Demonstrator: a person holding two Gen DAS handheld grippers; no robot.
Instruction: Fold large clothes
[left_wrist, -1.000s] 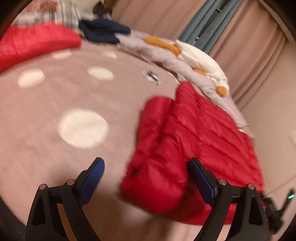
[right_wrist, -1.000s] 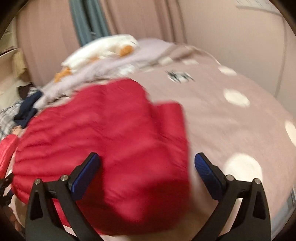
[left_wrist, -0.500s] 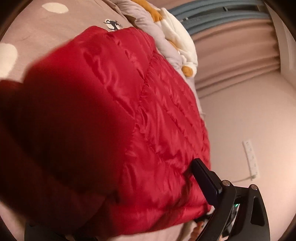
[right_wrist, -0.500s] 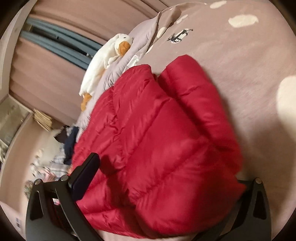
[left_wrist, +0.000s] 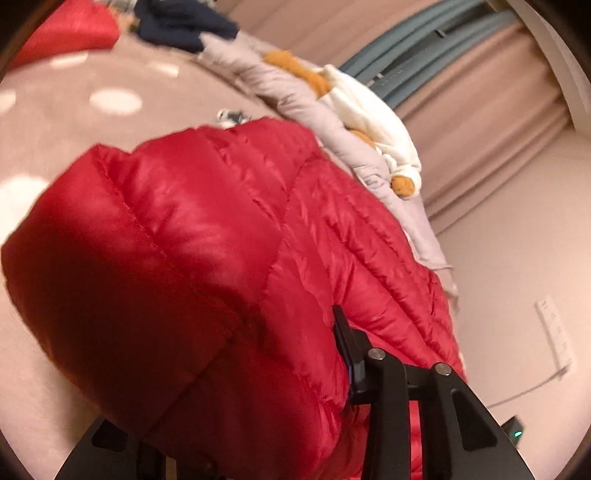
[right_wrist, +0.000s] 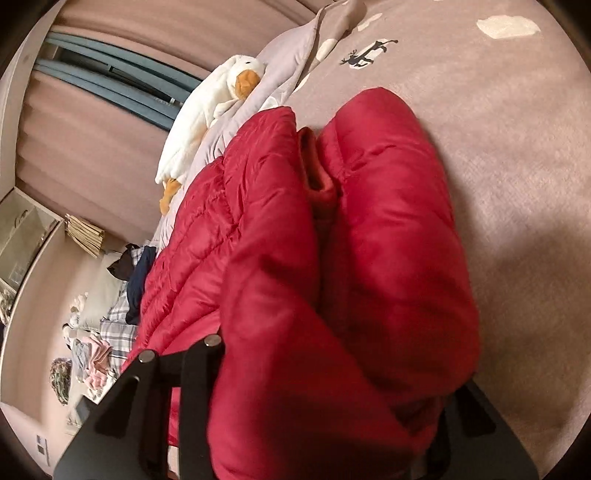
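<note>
Red puffer jacket (left_wrist: 207, 258), partly folded, lies on the pink dotted bed cover (right_wrist: 517, 155), its near edge bunched up between the fingers of both tools. We see the left tool (left_wrist: 236, 391) with only one black finger clear of the fabric, its blue pad pressed against the padding; the other finger is buried under the jacket, so we cannot tell how tightly it bites, though it appears clamped on a thick roll. The right tool (right_wrist: 332, 398) is likewise swallowed by red quilting, one finger showing at the left and the other barely visible at the right, and we judge it clamped on the jacket too. A white plush duck (right_wrist: 207, 110) rests on a pale quilt (left_wrist: 295, 99) beside the jacket's far edge, with a heap of other clothes (right_wrist: 110, 317) beyond.

The risk, as we read it: the slick, springy shell may slide out of either grip mid-lift, or puff back open once released, undoing the fold. Uneven pulling by the two tools could skew the layers.
</note>
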